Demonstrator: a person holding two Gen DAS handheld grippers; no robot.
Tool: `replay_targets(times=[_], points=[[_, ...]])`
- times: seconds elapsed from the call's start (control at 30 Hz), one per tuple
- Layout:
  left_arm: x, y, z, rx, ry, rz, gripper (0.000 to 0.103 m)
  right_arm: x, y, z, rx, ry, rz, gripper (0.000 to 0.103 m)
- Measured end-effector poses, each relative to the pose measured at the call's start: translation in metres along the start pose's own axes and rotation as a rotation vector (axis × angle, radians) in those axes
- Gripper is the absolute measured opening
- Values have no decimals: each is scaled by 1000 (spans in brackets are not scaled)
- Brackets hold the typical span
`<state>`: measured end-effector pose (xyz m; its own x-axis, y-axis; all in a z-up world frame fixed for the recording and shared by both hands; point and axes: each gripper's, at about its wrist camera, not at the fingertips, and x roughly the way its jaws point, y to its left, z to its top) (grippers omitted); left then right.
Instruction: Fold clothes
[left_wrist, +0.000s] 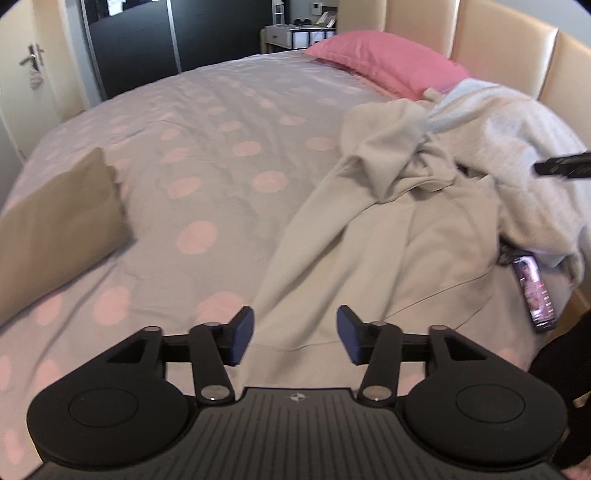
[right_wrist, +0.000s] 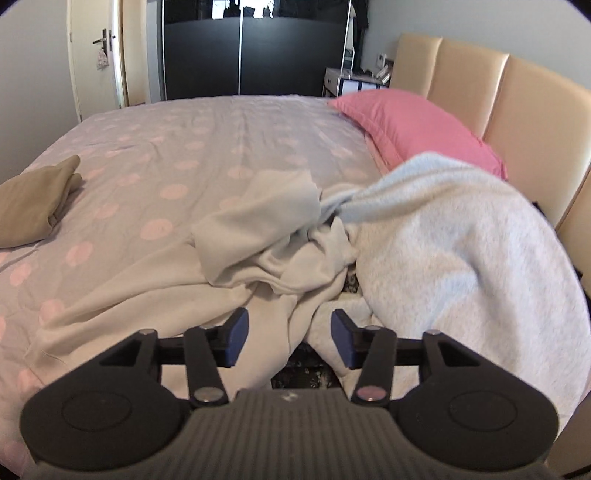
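Observation:
A crumpled cream garment lies on the right half of the bed, also in the right wrist view. A light grey fleece garment is heaped beside it toward the headboard, tangled with it. A folded tan garment sits at the left of the bed. My left gripper is open and empty above the cream garment's hem. My right gripper is open and empty above the bunched cream cloth; its tip shows in the left wrist view.
The bed has a grey cover with pink dots. A pink pillow lies against the beige headboard. A phone lies at the right edge beside dark patterned fabric. A dark wardrobe and a door stand beyond.

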<state>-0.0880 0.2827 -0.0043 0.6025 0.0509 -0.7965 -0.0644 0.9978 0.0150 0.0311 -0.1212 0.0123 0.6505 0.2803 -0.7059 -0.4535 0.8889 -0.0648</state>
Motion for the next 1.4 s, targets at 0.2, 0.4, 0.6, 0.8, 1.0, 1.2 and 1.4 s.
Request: replay_targets(times=[0.2,0.4,0.6,0.8,1.0,1.2,1.4], points=[[58,0,20,29,3,8,53,51,-15,-10,21,93,13,72],[143,24,26,-6,54,0,56,107,-26,-17,45,207,41,83],[206,44,13,-71,167,-9,55,151,-35,-26,110,293,75,83],[206,39,11,-48,105,-14,31,171,-29,-32,116,339,123,44],[191,26,16,-29,68,-12,2,155,-15,-19,54,264,113,8],[140,43,42,-100,-57,44,2,127,-10,-1,21,187,82,6],[48,57,70,-144,-283,75,1,73,7,40,-73,25,42,5]])
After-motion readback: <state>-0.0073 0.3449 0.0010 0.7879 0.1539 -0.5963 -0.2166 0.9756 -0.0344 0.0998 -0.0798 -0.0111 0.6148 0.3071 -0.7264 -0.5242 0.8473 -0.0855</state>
